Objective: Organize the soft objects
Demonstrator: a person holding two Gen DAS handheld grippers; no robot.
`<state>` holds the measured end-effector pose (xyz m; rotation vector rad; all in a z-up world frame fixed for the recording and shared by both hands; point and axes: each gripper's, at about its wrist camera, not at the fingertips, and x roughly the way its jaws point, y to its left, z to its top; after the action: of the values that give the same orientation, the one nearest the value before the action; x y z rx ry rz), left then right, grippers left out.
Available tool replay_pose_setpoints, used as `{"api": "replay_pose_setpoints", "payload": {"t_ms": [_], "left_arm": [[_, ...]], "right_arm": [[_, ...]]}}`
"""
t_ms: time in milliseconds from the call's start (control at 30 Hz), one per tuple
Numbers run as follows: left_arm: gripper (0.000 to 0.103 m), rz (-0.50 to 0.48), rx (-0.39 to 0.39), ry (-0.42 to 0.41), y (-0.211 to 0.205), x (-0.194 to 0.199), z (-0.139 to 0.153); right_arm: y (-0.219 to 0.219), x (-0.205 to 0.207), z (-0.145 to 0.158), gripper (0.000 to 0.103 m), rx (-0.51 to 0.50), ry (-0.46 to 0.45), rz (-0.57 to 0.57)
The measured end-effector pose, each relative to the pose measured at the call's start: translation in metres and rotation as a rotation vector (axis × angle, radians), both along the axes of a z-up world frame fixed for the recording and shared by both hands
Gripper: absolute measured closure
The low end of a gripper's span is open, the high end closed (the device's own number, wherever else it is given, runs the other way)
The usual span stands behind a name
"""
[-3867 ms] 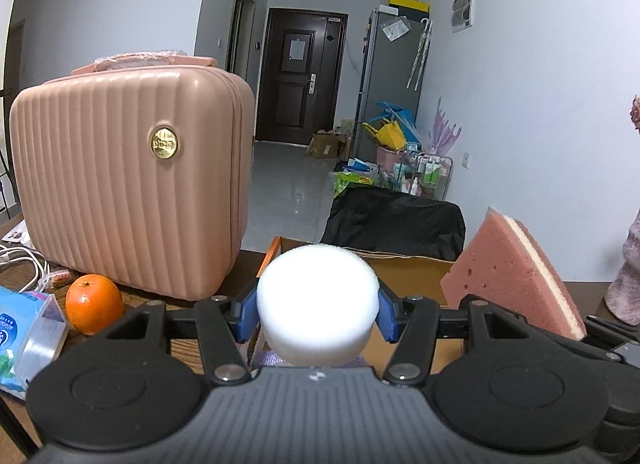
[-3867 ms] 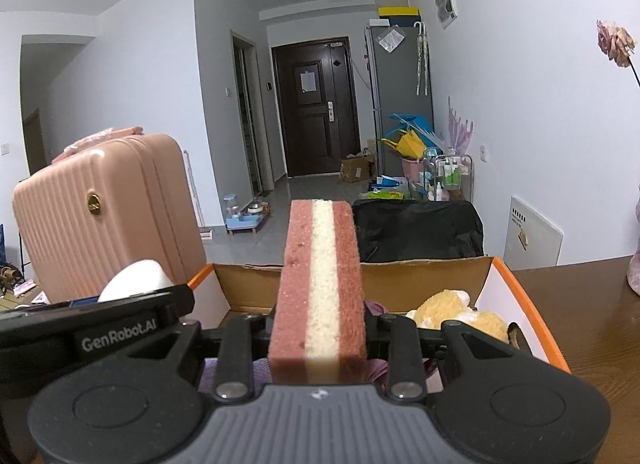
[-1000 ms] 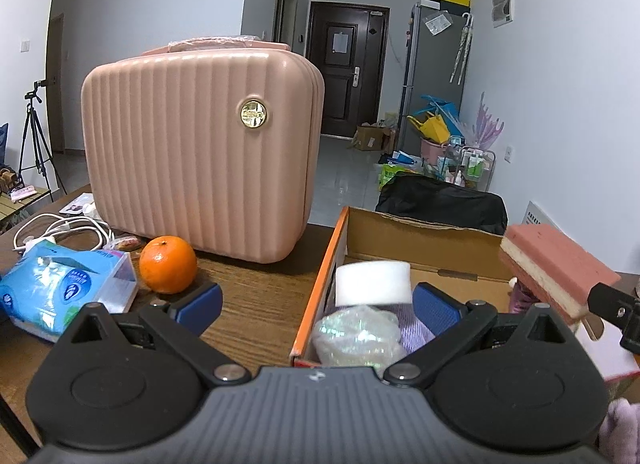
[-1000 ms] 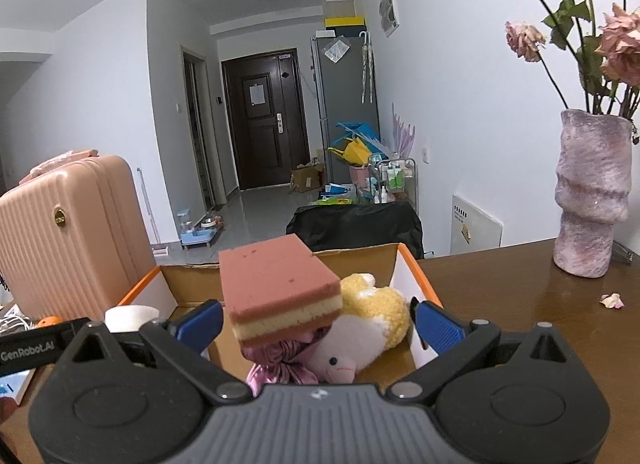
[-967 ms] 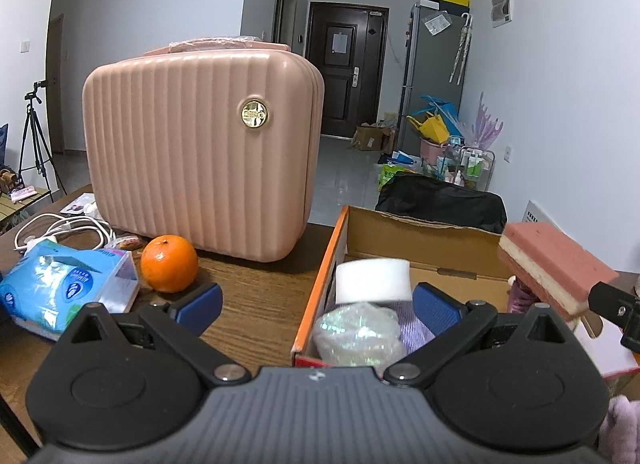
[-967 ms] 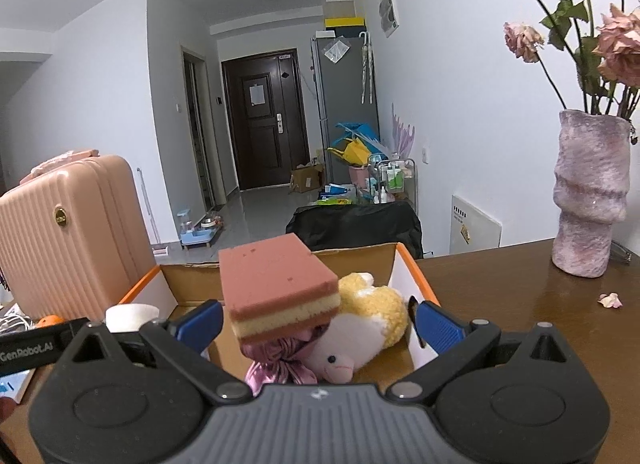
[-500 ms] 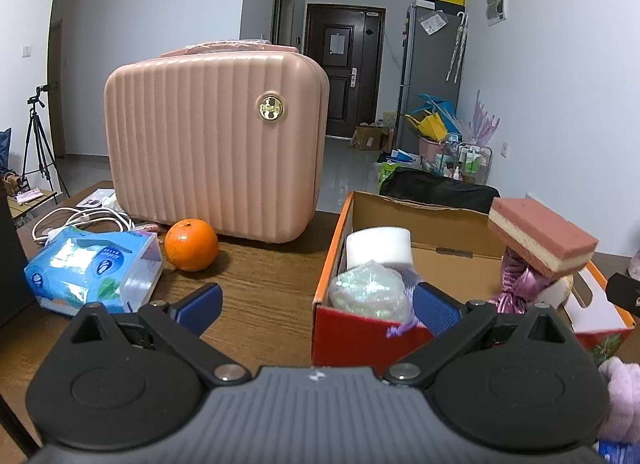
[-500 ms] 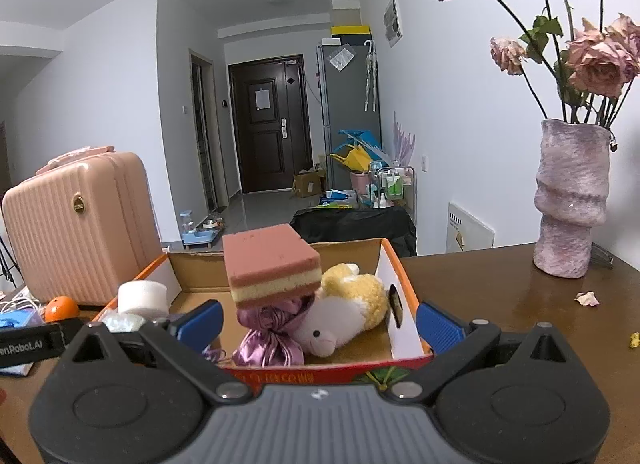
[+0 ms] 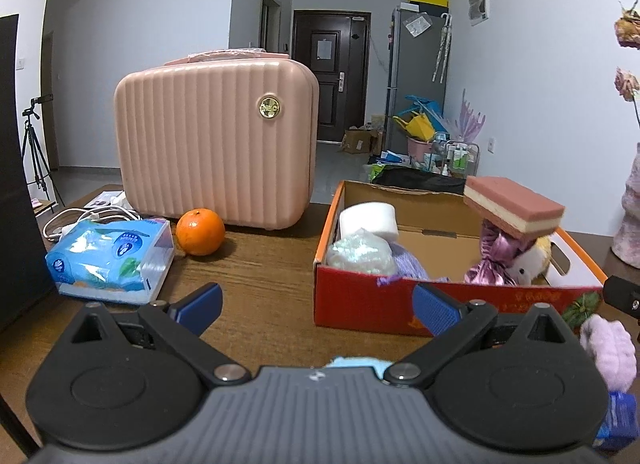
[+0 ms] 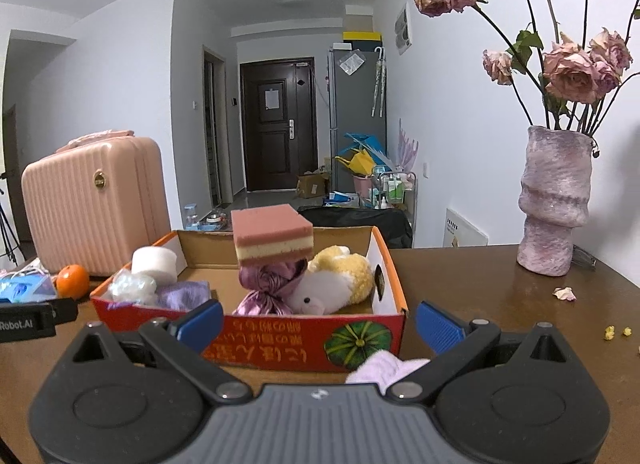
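left wrist | left hand-held gripper (image 9: 316, 306) released | right hand-held gripper (image 10: 320, 322) released | sponge (image 10: 273, 239) in box (image 10: 304, 338)

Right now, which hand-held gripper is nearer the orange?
Left. The left hand-held gripper sits just in front of the orange; the right hand-held gripper faces the box, orange far off to its left.

On my left gripper's body (image 10: 24, 323), seen at the edge of my right wrist view, I read "Robot.AI", cut off at the frame edge. The cardboard box (image 10: 280, 348) carries yellow characters printed upside down; I cannot read them.
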<state>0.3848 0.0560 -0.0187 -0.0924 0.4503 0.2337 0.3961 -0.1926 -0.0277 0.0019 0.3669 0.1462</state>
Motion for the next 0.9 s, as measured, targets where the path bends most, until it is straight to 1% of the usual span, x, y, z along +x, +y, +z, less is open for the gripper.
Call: {"api": "replay_pose_setpoints", "payload": {"t_ms": [467, 900], "left_arm": [[0.000, -0.047, 0.015, 0.003, -0.009, -0.045, -0.004], [0.000, -0.103, 0.023, -0.002, -0.023, -0.095, -0.007]], "right_arm": [[-0.008, -0.049, -0.009, 0.000, -0.042, -0.001, 0.030], [-0.013, -0.099, -0.015, 0.000, -0.052, 0.001, 0.079]]}}
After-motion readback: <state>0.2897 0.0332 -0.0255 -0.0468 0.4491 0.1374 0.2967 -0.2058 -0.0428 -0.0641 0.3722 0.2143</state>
